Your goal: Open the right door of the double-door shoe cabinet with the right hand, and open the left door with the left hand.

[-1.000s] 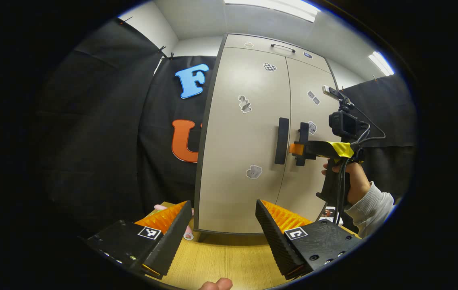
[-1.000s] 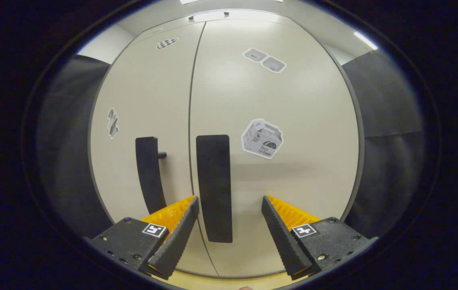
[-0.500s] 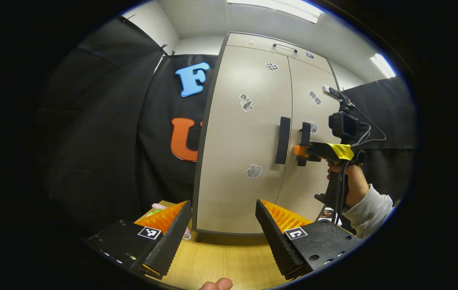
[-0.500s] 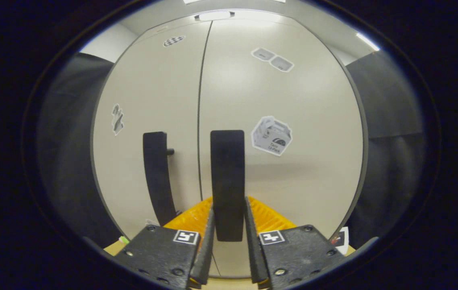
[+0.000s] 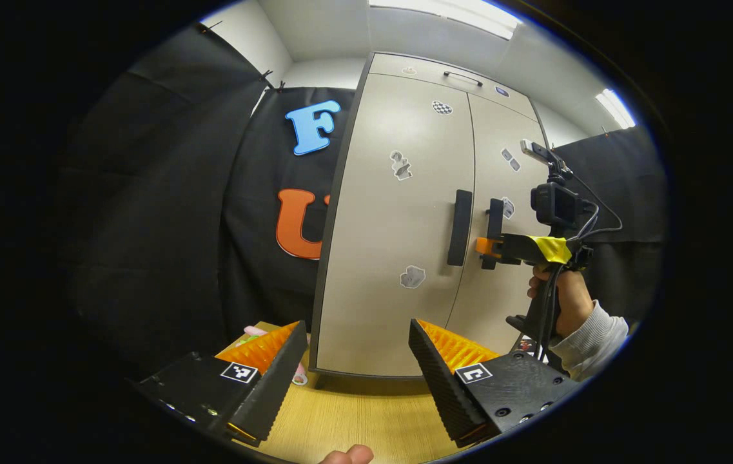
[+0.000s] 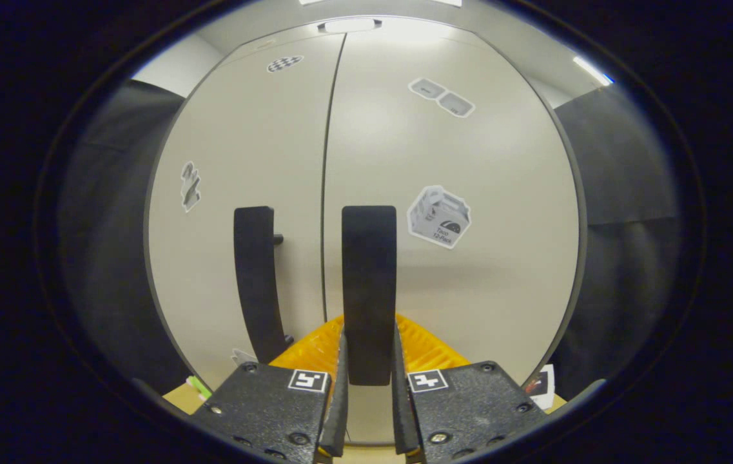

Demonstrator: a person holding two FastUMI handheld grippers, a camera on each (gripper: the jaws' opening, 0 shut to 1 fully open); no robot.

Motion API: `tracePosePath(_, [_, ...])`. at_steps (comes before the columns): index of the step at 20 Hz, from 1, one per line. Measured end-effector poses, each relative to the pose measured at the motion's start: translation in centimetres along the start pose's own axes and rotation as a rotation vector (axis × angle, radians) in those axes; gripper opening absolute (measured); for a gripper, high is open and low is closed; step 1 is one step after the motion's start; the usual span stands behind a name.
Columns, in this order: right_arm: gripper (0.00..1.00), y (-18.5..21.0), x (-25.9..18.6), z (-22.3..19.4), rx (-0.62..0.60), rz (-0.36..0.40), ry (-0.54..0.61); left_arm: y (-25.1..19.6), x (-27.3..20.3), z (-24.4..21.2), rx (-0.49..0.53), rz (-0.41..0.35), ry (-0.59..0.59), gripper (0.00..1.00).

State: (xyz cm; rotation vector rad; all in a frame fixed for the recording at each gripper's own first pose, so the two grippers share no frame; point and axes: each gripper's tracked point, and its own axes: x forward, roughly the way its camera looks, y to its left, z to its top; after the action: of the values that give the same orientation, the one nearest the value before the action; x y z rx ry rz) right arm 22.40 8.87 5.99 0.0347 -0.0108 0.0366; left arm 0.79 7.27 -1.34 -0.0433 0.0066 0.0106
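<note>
In the left gripper view, the left gripper is held low over a wooden table, its fingers spread apart with nothing between them, well short of the shoe cabinet. The cabinet stands upright at the back of the table, against the black cloth wall. Both doors appear shut and flush. On the left door a dark vertical handle is seen, untouched. Just to its right, on the right door, a second handle is met by the right gripper, which is carried by a hand in a grey sleeve.

In the right gripper view, the right door's handle is gripped near its lower end, a finger pressed against each side. The left door's handle is seen just beside it, free.

The step in hand is judged to be the opening of the right door: the grip has been made, but no gap is visible at the seam. A pull away from the cabinet, curving rightward about the door's outer hinge, is called for next, after which the left handle must be reached by the left gripper.
</note>
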Motion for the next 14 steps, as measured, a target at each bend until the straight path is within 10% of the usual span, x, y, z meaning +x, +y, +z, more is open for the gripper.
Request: tracePosePath(14, [0.29,-0.8,-3.6,0.6,0.002,0.071,0.019,-1.2,0.0,0.2,0.02,-0.019,0.0,0.95])
